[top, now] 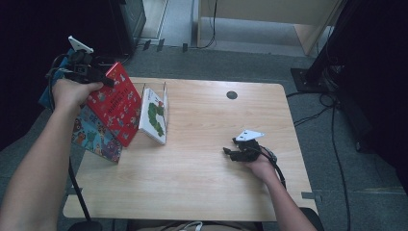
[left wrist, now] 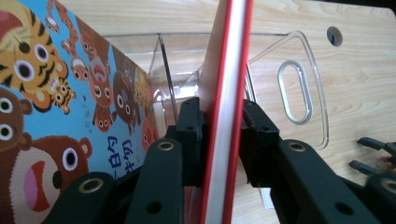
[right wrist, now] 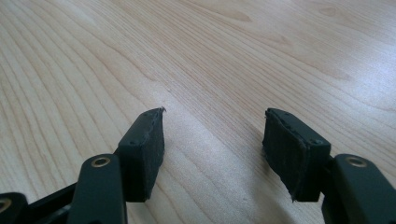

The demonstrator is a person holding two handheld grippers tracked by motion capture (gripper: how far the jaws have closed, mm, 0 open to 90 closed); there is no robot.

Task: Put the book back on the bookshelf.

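High view: the left gripper (top: 91,74) is held at ten o'clock off the worktop (top: 202,163), its jaws set on the top edge of a red book (top: 115,103) tilted beside a clear rack (top: 163,103); the right gripper (top: 231,151) rests at four o'clock. Left gripper view: both pads are seen against the red book (left wrist: 226,93). Right gripper view: jaws stand apart, nothing between, over bare wood.

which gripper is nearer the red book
Left. The left gripper has the red book between its jaws; the right gripper rests well off to the side on the table.
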